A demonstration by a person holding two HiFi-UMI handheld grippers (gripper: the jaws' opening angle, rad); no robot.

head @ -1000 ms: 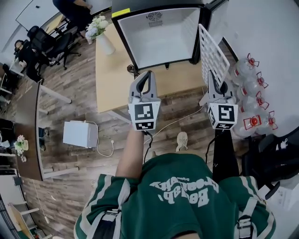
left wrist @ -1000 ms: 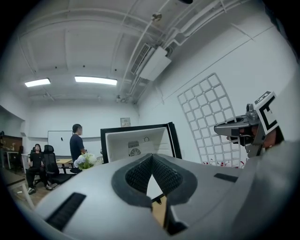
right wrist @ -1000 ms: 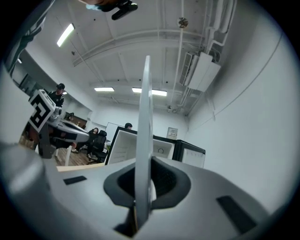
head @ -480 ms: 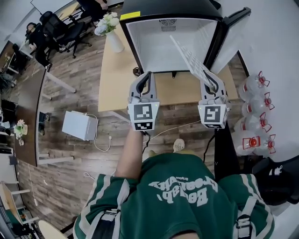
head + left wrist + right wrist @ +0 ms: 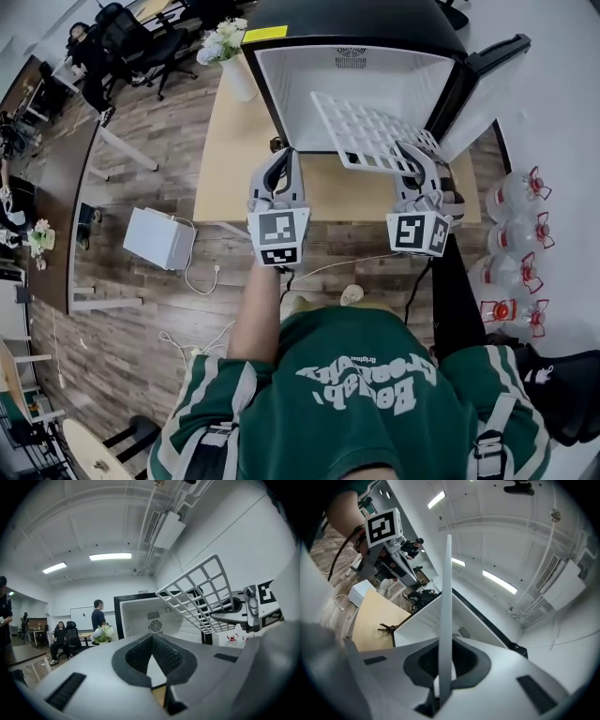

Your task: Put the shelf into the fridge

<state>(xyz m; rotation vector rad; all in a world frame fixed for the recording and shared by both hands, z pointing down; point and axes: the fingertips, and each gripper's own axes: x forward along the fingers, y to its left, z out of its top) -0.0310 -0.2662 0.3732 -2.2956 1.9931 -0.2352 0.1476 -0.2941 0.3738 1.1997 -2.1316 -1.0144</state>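
The shelf (image 5: pixel 370 131), a white wire grid, is gripped at its near right corner by the right gripper (image 5: pixel 417 157). In the right gripper view the grid is seen edge-on as a thin white bar (image 5: pixel 445 620) running up between the jaws, which are clenched on it. The shelf is held in the air just before the open fridge (image 5: pixel 309 89), lying nearly flat in the head view and tilted in the left gripper view, with its far edge at the mouth of the white cavity. It is carried above the back edge of the table (image 5: pixel 225 159) and is not yet seated inside; whether it touches the fridge cannot be told.

The left gripper (image 5: pixel 279 161) is held level beside the right one, well apart from the shelf. Its jaws are closed tip to tip and nothing is held between them.

A vase (image 5: pixel 236 77) of flowers is seen on the table, left of the fridge. Water bottles (image 5: pixel 511 197) are grouped on the floor at the right, and a white box (image 5: pixel 159 239) is set on the floor at the left.
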